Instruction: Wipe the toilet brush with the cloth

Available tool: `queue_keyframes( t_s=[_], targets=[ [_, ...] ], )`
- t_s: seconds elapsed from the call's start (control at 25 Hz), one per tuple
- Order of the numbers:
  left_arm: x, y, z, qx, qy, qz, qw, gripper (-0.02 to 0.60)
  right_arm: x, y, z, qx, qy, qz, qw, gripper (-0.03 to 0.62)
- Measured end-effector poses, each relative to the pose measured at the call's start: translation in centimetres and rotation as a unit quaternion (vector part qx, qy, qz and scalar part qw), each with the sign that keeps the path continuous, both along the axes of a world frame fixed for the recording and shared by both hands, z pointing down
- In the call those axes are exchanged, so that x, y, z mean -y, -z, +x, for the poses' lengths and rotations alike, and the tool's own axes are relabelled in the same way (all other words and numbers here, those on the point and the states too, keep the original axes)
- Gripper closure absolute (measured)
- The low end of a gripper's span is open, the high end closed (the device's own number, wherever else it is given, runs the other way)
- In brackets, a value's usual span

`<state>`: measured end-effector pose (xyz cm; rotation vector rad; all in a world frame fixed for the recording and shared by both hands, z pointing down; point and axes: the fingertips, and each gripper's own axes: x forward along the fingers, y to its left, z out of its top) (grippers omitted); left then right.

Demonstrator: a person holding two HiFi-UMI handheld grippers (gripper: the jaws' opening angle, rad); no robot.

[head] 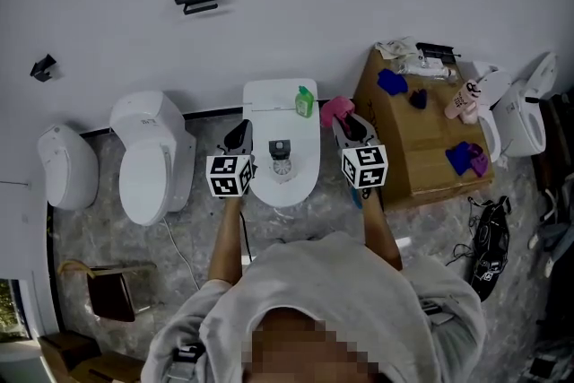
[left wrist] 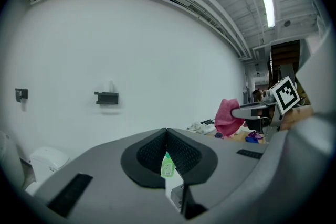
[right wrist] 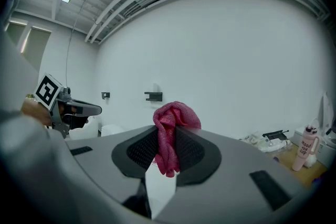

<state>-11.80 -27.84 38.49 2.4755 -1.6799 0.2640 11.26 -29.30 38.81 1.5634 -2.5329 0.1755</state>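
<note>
A pink cloth [head: 334, 110] is bunched in my right gripper [head: 346, 125], which is shut on it; in the right gripper view the cloth [right wrist: 170, 136] hangs between the pads. My left gripper [head: 239, 134] is held up beside it, about level, its jaws closed tip to tip with nothing between them [left wrist: 167, 135]. Between and below the two grippers is a white toilet [head: 300, 166]. A small dark object with a round base [head: 281, 159] sits on it, possibly the toilet brush in its holder. Neither gripper touches it.
A green bottle [head: 305, 101] stands on the toilet's tank. Another toilet [head: 152, 159] and a white fixture [head: 66, 166] stand to the left. A cardboard box [head: 421, 143] with blue items and a pink bottle [head: 464, 100] is to the right. A black bag [head: 489, 242] lies on the floor.
</note>
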Motion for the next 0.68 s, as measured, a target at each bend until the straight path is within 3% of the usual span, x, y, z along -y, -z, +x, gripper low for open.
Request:
queue_keyframes(
  t_s=[0.68],
  targets=[
    [-0.64,0.21,0.42,0.002,-0.005,0.003,1.0000,0.563,-0.91,-0.57,0.42,-0.007,-0.001,-0.007,1.000,0.494]
  ],
)
